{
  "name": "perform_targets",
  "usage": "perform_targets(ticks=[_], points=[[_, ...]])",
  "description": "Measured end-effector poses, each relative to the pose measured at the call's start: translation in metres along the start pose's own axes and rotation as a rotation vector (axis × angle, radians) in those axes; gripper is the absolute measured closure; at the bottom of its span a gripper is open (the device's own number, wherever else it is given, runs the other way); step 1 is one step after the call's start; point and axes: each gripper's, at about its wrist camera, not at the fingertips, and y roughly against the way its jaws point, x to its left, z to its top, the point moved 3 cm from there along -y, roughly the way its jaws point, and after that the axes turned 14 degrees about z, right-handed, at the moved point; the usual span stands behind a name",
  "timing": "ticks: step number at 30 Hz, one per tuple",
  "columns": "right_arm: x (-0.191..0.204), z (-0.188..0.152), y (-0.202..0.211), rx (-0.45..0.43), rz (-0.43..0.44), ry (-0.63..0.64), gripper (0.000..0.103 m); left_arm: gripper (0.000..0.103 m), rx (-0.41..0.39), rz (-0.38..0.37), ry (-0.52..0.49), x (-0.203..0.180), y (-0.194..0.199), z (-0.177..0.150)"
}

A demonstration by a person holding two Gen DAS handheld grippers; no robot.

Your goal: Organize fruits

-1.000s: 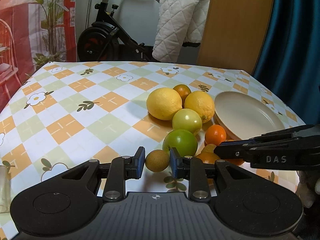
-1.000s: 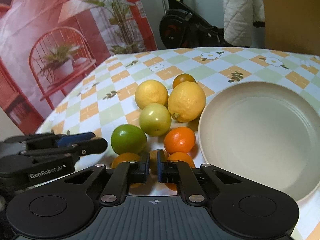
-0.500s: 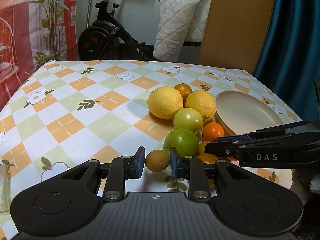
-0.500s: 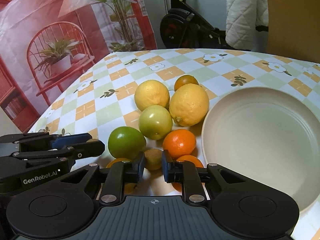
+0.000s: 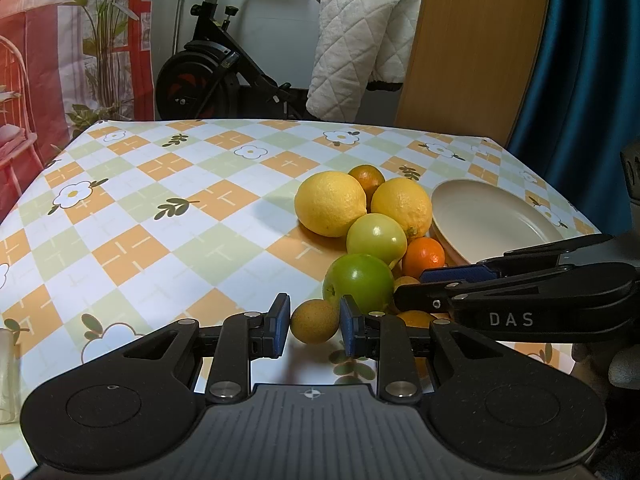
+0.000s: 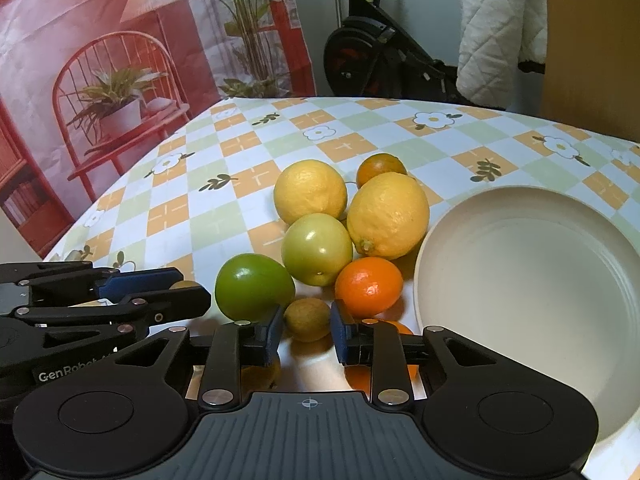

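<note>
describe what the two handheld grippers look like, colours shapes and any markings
Both are matte black plastic. The left gripper and the right gripper each have a ribbed grey-black body with a small crosshair mark, two rounded lobes with circular recesses, linkage arms with silver rivets, and blue pads on the fingers. Seen side-on, the right one reads "DAS" and the left one "GenRobot" in white. No cables or sleeves show.

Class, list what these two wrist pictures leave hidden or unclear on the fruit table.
- Left wrist view: the far orange is mostly hidden behind two lemons.
- Right wrist view: fruits under the right gripper are covered by its body; their count is unclear.
- Right wrist view: the plate is cut off by the right edge.
- Left wrist view: a clear object is cropped at the left edge.
</note>
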Motion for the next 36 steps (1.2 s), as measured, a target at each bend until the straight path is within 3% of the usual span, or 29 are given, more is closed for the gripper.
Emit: perform_targets(ticks=[16, 25, 29, 32, 36], points=[[0.005, 0.000, -0.008, 0.019, -0.026, 0.031, 0.077, 0.075, 0.003, 0.002, -0.001, 0.001, 0.000, -0.001], [0.003, -0.003, 0.001, -0.015, -0.023, 0.021, 0.080, 0.075, 0.001, 0.006, 0.006, 0.003, 0.000, -0.001], [0.004, -0.005, 0.008, -0.042, -0.017, 0.024, 0.082, 0.075, 0.000, 0.009, 0.007, 0.002, 0.000, 0.000], [0.004, -0.007, 0.011, -0.048, -0.011, 0.026, 0.088, 0.075, 0.002, 0.012, 0.009, 0.003, 0.000, 0.000], [0.006, -0.008, 0.011, -0.030, -0.017, 0.033, 0.082, 0.075, 0.004, 0.015, 0.001, 0.001, 0.001, -0.001]])
